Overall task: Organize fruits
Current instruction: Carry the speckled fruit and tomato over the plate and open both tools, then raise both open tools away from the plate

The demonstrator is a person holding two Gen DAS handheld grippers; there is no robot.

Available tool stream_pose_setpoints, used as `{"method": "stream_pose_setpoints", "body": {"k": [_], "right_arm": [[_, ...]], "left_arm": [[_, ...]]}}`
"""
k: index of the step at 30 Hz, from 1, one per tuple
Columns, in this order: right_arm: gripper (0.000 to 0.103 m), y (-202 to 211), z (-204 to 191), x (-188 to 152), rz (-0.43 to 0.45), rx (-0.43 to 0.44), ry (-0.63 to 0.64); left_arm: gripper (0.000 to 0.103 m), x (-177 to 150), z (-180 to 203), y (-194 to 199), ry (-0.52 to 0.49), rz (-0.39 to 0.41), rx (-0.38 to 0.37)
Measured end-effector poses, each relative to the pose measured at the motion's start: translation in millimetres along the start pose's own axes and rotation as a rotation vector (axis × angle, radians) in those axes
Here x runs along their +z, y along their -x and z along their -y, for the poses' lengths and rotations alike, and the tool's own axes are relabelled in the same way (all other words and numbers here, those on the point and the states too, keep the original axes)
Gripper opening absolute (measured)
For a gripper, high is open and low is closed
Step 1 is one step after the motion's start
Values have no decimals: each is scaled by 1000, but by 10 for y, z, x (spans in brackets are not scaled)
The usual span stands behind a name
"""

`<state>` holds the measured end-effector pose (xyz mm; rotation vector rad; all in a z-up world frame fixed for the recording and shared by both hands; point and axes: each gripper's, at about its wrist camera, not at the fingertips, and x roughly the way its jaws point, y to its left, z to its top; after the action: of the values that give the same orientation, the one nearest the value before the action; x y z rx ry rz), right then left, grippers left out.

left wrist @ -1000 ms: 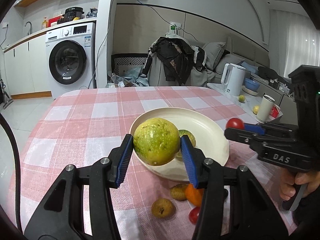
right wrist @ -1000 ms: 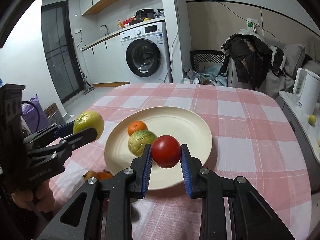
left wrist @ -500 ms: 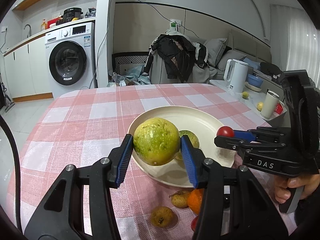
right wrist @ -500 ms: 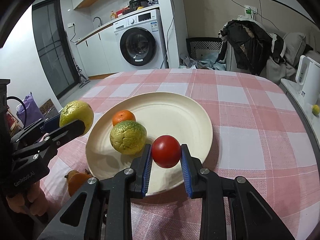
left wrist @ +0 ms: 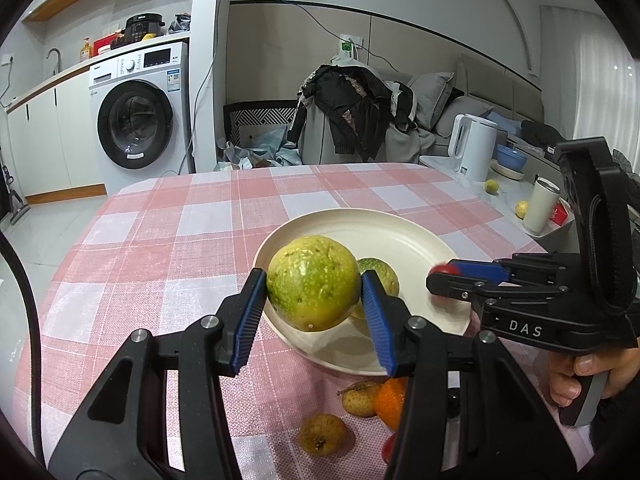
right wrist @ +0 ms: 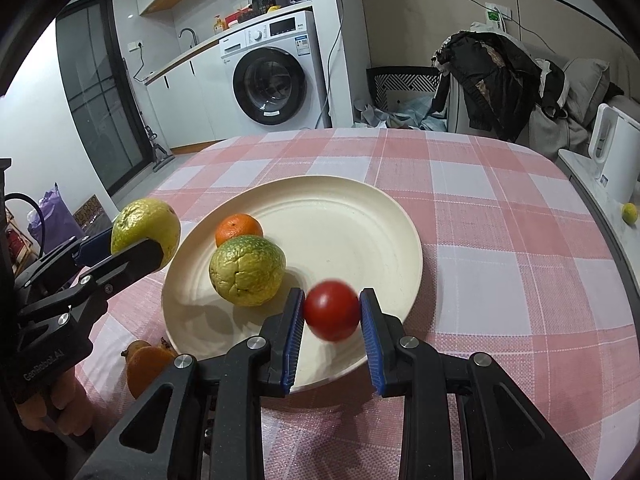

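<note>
A cream plate (right wrist: pixel 400 208) on the pink checked cloth holds a small orange (right wrist: pixel 239 229) and a wrinkled green-yellow citrus (right wrist: pixel 247 270). My right gripper (right wrist: pixel 331 312) is shut on a red tomato (right wrist: pixel 331 310), which looks blurred, low over the plate's near rim. In the left wrist view that right gripper (left wrist: pixel 442 276) reaches in from the right over the plate (left wrist: pixel 360 216). My left gripper (left wrist: pixel 314 296) is shut on a large speckled yellow-green fruit (left wrist: pixel 314 282), held above the plate's left edge. The green citrus (left wrist: pixel 382 274) is partly hidden behind it.
Loose fruit lies on the cloth near the plate's front: two brownish fruits (left wrist: pixel 322 434) (left wrist: pixel 360 398), an orange (left wrist: pixel 394 398) and a bit of red fruit (left wrist: pixel 387 450). A side counter at the right carries a white kettle (left wrist: pixel 472 146) and a cup (left wrist: pixel 540 210). A hand (left wrist: pixel 580 376) grips the right tool.
The right gripper has come down and closer over the plate's near rim with the tomato, which now sits slightly lower and blurred. The left gripper has drifted slightly, still holding its fruit.
</note>
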<state>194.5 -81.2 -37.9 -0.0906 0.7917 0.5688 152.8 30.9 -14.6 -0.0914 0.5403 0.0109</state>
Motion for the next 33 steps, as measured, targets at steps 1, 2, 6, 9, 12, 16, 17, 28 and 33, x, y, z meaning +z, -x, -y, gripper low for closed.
{"method": "stream_pose_setpoints", "body": {"k": [1,2,6,9,12,16,17,28,33], "right_arm": [[29,0,0,0,0,-2,0],[30,0,3,1,1,-1,-1],[37,40,7,-15,13,-14,1],[49,115,-15,-40,25,-28,17],[63,235,-40,-68,40,-40,37],[94,421,-62,-117,58,-25,44],[95,466,-72,-126,60,-24,47],[103,755,-212,-250,67,8,81],[103,735,-314,-316,48,-14,141]], "left_arm": [[46,-2,2,-10,0,-7,3],[46,-7,-3,-23,0,-13,6],[47,-12,-14,42,-10,4,34],[73,-5,-67,153,7,12,25],[86,-18,-119,341,21,48,15],[98,-49,-153,567,17,57,26],[102,-73,-172,643,19,66,37],[102,-235,-207,1080,42,80,45],[102,-287,-133,1091,11,63,50]]}}
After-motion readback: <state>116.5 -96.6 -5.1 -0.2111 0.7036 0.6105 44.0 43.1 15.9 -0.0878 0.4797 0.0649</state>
